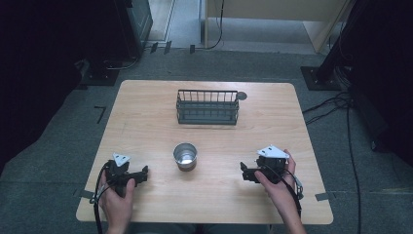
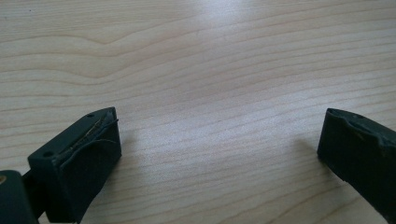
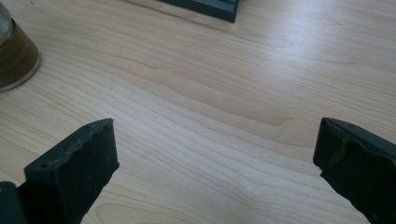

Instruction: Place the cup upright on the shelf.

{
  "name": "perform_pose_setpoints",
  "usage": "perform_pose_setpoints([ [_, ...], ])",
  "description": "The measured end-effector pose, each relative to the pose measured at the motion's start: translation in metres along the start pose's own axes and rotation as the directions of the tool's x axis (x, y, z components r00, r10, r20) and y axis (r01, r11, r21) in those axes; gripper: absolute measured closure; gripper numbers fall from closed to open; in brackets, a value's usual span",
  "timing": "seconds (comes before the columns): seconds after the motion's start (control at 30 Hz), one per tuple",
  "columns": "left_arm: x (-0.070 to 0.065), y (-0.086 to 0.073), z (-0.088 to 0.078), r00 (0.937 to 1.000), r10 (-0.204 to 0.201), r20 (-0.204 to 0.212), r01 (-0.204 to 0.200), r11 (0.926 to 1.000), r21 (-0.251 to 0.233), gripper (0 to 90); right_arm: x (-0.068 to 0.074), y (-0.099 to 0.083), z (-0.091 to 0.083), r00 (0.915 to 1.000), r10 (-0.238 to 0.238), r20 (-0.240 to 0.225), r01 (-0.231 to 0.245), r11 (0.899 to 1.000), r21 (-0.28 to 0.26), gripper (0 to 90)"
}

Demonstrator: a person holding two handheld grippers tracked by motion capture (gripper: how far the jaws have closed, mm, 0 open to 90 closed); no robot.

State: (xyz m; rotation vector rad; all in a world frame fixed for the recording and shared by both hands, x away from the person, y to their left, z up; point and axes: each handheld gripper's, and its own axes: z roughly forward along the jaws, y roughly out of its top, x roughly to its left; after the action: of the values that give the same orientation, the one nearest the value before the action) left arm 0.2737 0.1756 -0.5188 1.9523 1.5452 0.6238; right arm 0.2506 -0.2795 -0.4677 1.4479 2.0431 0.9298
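Your left gripper (image 1: pixel 140 175) and right gripper (image 1: pixel 246 172), both jaws wide, flank the upright round steel cup (image 1: pixel 185 156) at centre frame; dark wire basket (image 1: pixel 207 107) stands crosswise above, nothing between.

A light wooden table (image 1: pixel 146 122) on grey carpet carries a metal cup (image 1: pixel 185 156) at its centre, a dark wire basket (image 1: pixel 207 107) farther back, and a small grey disc (image 1: pixel 241 96) beside the basket.
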Motion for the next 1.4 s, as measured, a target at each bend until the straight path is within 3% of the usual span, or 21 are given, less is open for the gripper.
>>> perform_pose_setpoints([
  [0.73, 0.0, 0.0, 0.0, 1.0, 0.0, 0.0, 0.0, 1.0, 0.0, 0.0, 0.036, 0.014, 0.015, 0.9961, -0.056, -0.068, 0.057, 0.998, 0.001, 0.0],
  [1.4, 0.0, 0.0, 0.0, 1.0, 0.0, 0.0, 0.0, 1.0, 0.0, 0.0, 0.076, 0.027, 0.028, 0.9839, -0.108, -0.142, 0.107, 0.994, -0.012, 0.0],
])
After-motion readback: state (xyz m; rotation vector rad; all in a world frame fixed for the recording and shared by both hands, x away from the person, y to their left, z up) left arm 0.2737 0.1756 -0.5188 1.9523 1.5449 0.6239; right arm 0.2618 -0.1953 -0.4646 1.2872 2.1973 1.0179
